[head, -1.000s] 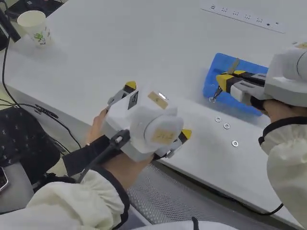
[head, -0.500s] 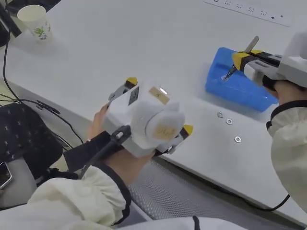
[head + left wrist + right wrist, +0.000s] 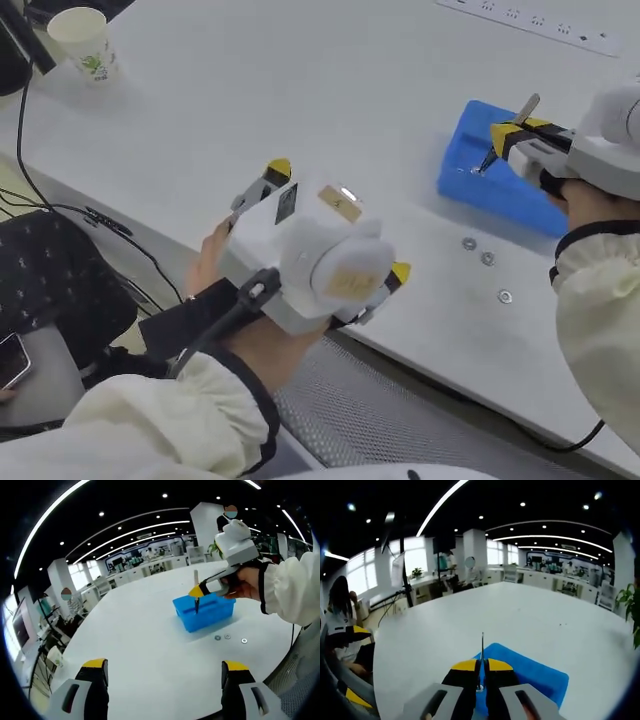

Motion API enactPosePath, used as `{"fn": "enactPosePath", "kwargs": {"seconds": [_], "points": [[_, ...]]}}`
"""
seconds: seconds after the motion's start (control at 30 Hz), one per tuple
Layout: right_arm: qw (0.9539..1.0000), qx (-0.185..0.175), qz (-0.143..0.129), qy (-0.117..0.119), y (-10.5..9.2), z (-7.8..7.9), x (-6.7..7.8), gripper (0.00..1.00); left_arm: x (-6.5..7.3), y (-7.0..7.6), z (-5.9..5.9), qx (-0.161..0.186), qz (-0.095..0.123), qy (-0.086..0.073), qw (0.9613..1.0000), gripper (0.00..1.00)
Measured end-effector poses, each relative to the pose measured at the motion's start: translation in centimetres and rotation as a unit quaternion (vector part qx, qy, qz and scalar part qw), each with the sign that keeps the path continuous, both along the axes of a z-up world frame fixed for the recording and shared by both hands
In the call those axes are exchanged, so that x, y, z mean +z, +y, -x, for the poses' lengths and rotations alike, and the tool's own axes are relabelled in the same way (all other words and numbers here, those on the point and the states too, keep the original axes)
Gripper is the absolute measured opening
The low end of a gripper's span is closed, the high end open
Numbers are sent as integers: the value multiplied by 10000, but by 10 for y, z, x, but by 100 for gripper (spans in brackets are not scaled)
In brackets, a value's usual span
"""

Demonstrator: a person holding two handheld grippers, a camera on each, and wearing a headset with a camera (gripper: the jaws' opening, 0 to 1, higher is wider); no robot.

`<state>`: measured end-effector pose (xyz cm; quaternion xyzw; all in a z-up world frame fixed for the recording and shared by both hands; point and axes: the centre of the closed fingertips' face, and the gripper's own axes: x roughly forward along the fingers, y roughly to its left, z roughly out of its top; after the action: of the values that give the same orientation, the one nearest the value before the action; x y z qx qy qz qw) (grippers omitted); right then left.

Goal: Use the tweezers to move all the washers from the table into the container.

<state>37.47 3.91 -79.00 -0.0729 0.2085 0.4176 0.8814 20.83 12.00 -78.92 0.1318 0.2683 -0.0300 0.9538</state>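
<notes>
Right gripper point(image 3: 505, 135): since a second ago, carried from the container's near corner to above its interior. Jaws clamped on tweezers point(image 3: 526, 106), tip down over blue container point(image 3: 495, 203). Left gripper point(image 3: 165, 675): jaws spread wide, empty. Three washers point(image 3: 487, 258): on surface point(image 3: 250, 90), near container.

a wide white table point(image 3: 250, 90) ran across the foreground, with a white power strip point(image 3: 540, 22) near its far edge, black cables point(image 3: 105, 222) trailing off its near side and a grey perforated surface point(image 3: 350, 400) below its edge. around it lay a big open office with a dark ceiling point(image 3: 140, 505), long curved light strips point(image 3: 444, 506) and small round spot lights point(image 3: 165, 495). bright windows point(image 3: 415, 552) lined one wall beside a white column point(image 3: 475, 550), rows of desks point(image 3: 150, 572) stood farther back, and a green plant point(image 3: 630, 610) grew at one side.
</notes>
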Motion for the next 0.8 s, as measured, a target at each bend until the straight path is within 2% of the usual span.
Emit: {"fn": "enactPosePath", "kwargs": {"seconds": [0.13, 0.33, 0.47, 0.63, 0.8], "points": [[9998, -53, -46, 165, -1, -2, -8, 1, -3, -1, 0, -32, -43, 70, 10000, 96], [9999, -77, 33, 124, -3, -4, -15, 1, -4, -1, 1, -30, -52, 101, 9999, 95], [9999, -35, 138, -31, -2, -4, -17, 2, -4, 0, 0, -8, -53, 105, 9999, 95], [9998, 8, 179, -6, -2, -1, -23, 2, -5, 0, 1, 3, -60, 125, 9999, 94], [9999, 11, 145, -43, -2, -1, -21, 2, -6, 0, 1, -5, -65, 150, 9999, 94]]}}
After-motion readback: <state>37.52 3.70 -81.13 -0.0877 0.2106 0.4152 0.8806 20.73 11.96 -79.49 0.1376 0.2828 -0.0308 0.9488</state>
